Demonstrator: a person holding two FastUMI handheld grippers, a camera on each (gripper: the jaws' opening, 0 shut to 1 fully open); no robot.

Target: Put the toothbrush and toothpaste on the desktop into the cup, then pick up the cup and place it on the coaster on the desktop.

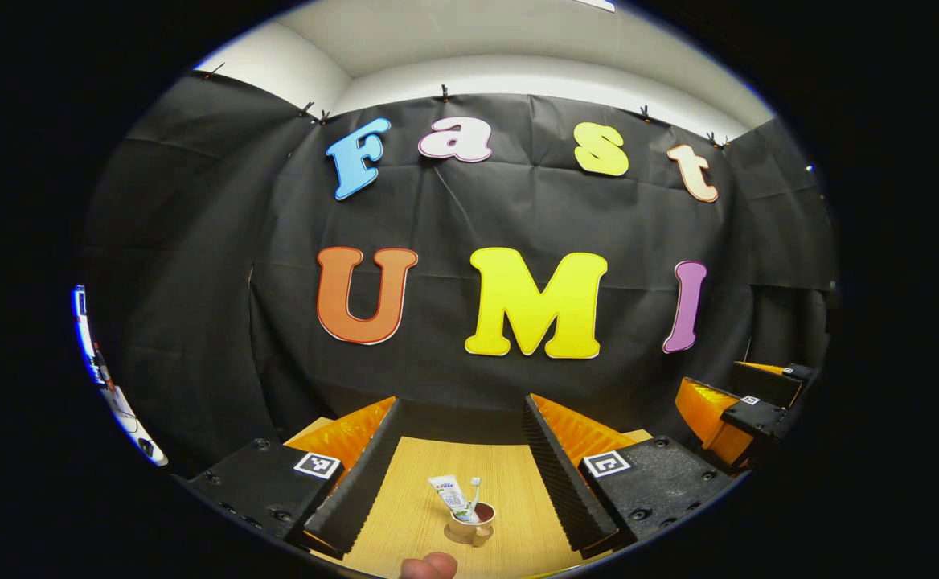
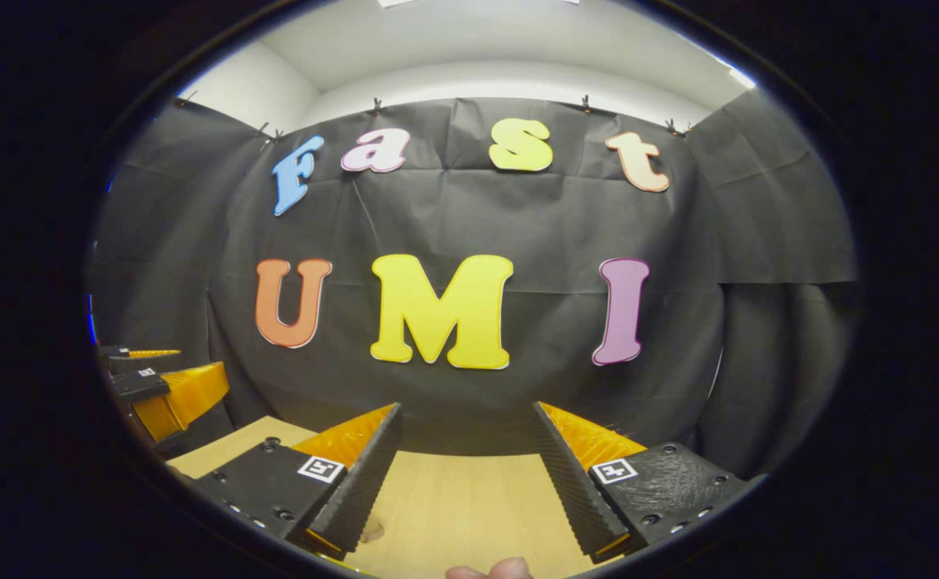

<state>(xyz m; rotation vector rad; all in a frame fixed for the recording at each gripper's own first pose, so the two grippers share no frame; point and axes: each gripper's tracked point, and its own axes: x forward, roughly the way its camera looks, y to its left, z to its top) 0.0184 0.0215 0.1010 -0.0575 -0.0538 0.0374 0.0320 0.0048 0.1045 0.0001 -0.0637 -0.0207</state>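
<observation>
In the left gripper view a small cream cup (image 1: pixel 472 523) with a handle stands upright on the wooden desktop (image 1: pixel 405 498). A white toothpaste tube (image 1: pixel 449 493) and a toothbrush (image 1: pixel 475 490) lean inside it. A thin darker edge shows under the cup's base; I cannot tell whether it is the coaster. My left gripper (image 1: pixel 461 400) is open, raised above the desk, and the cup sits far below, between its fingers and touching neither. My right gripper (image 2: pixel 466 406) is open too, with nothing between its fingers, and it also appears at the right edge (image 1: pixel 747 412).
The left gripper appears at the left of the right gripper view (image 2: pixel 156 384). A small tan shape (image 2: pixel 372 529) peeks from behind that view's left finger. A person's fingertip (image 1: pixel 429 566) shows at the bottom of each view. Black cloth closes off the desk's far side.
</observation>
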